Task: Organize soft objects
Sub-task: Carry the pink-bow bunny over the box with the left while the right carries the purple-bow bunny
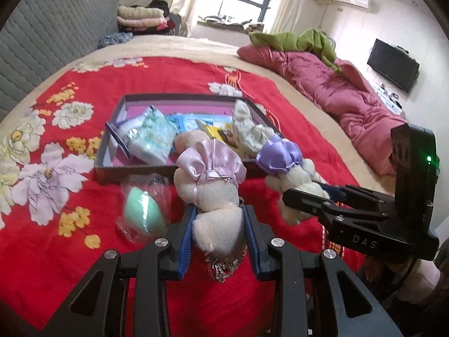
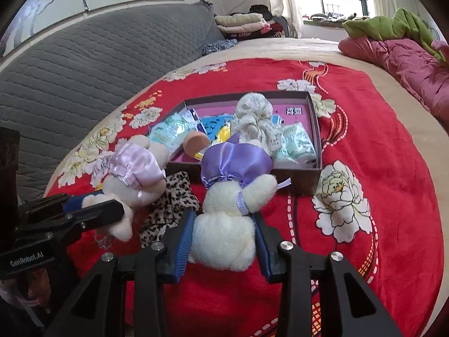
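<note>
Both tongs are clamped on plush toys right now; the left gripper (image 1: 219,224) squeezes the plush in the pink dress (image 1: 209,188), the right gripper (image 2: 223,238) pinches the plush in the purple dress (image 2: 227,205); each is held by the soft body, dress end pointing at the box (image 2: 315,129), probably so they go in skirt-first; both hang over the red blanket (image 2: 393,168) just short of the box's near wall; a leopard-print cloth (image 2: 171,205) and a green sponge in clear wrap (image 1: 143,213) are not yet packed.
</note>
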The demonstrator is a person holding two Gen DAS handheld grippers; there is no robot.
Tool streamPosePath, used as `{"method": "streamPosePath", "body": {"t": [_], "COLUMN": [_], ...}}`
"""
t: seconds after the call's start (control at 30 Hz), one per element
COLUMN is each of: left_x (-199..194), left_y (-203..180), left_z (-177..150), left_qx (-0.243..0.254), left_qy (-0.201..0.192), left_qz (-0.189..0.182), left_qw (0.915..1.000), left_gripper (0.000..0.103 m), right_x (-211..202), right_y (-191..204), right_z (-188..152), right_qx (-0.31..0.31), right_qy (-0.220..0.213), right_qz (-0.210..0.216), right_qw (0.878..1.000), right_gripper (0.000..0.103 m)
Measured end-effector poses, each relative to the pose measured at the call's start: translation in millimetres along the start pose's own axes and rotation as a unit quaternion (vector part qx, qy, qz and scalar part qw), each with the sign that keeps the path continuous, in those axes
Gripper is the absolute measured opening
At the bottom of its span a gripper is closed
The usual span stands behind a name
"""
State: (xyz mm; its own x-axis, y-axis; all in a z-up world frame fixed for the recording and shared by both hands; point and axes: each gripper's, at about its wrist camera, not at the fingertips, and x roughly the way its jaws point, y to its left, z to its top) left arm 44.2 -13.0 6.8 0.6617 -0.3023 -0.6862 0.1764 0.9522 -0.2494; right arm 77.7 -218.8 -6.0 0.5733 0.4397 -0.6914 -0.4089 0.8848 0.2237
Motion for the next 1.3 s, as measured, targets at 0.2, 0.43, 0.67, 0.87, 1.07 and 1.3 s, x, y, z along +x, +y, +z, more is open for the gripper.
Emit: {"method": "streamPosePath", "body": {"t": [0.2, 0.43, 0.67, 0.87, 1.07, 1.3], "left_x": [-12, -20, -23, -23, -18, -16], "left_y": [12, 29, 50, 59, 62, 58], "left_z": [8, 19, 28, 33, 38, 45], "left_qx": [-0.009, -0.027, -0.043, -0.048, -0.044, -0.024], "left_qy": [-0.020, -0.039, -0.053, -0.062, -0.062, -0.072], "left_qz": [0.009, 0.021, 0.047, 0.063, 0.066, 0.077], "left_qw": [0.9997, 0.9987, 0.9966, 0.9949, 0.9949, 0.9942], "left_gripper": [0.034, 0.034, 0.034, 0.034, 0.034, 0.034], "right_x": [-11, -15, -16, -14, -13, -14], "right_y": [6, 15, 20, 19, 16, 11], "right_z": [7, 12, 18, 25, 29, 37], "right_qx": [-0.005, -0.023, -0.033, -0.032, -0.029, -0.027], "right_qy": [-0.030, -0.046, -0.060, -0.072, -0.080, -0.091], "right_qz": [0.013, 0.020, 0.021, 0.027, 0.026, 0.024], "right_qw": [0.999, 0.999, 0.997, 0.996, 0.996, 0.995], "right_gripper": [0.040, 0.040, 0.040, 0.040, 0.040, 0.040]}}
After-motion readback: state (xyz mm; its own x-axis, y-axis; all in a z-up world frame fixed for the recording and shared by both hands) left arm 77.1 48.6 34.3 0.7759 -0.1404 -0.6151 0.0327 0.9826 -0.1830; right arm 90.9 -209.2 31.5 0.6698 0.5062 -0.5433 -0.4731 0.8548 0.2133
